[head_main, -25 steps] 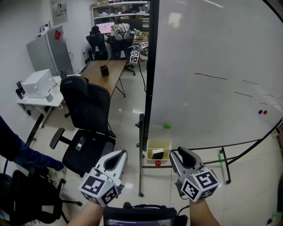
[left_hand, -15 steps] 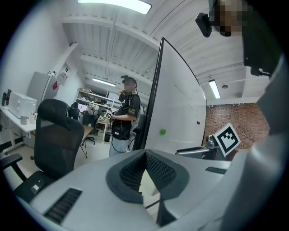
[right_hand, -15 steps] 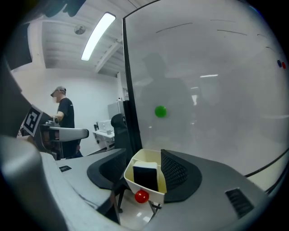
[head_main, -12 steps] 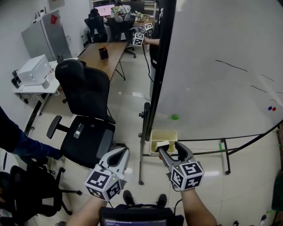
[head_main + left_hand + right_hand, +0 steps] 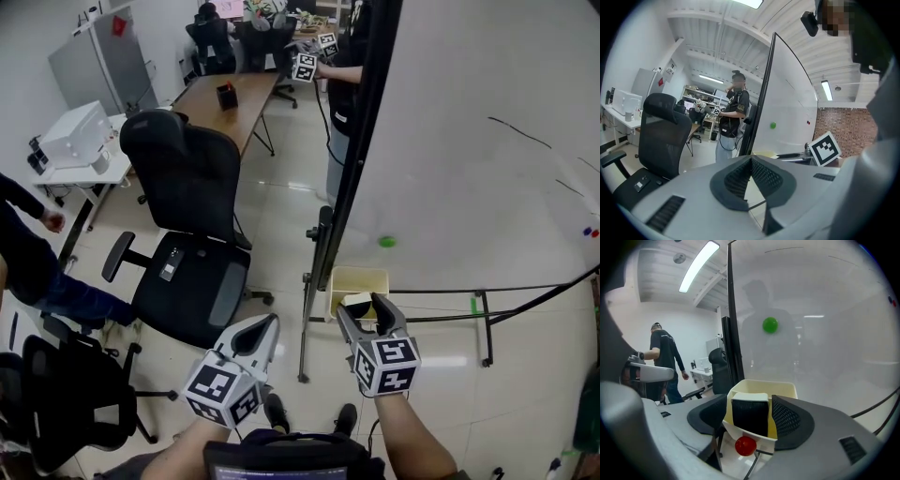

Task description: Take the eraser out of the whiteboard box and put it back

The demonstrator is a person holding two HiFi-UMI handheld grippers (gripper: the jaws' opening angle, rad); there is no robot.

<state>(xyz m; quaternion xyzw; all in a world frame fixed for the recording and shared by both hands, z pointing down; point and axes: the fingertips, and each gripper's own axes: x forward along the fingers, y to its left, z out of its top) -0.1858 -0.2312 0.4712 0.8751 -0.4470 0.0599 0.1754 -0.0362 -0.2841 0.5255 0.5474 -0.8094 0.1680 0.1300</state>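
Eraser point(image 5: 750, 414) upright in box point(image 5: 765, 386), looks light, soft felt face on a stiff body, so pinch its upper side faces; right gripper point(image 5: 362, 314) jaws opening wide around it, not touching; left gripper point(image 5: 267, 328) closed, empty.

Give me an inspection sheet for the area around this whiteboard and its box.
surface: whiteboard, a few thin pen lines, green magnet low on it.
job's things: eraser upright in the cream box at the board's lower edge.
clutter: red magnet at the box's front lower edge.
grippers: left gripper shut, empty; right gripper opening, eraser seen between its jaws, not gripped.
cables: thin dark cable by the standing person.
surroundings: black office chair, wooden desk, tiled floor.
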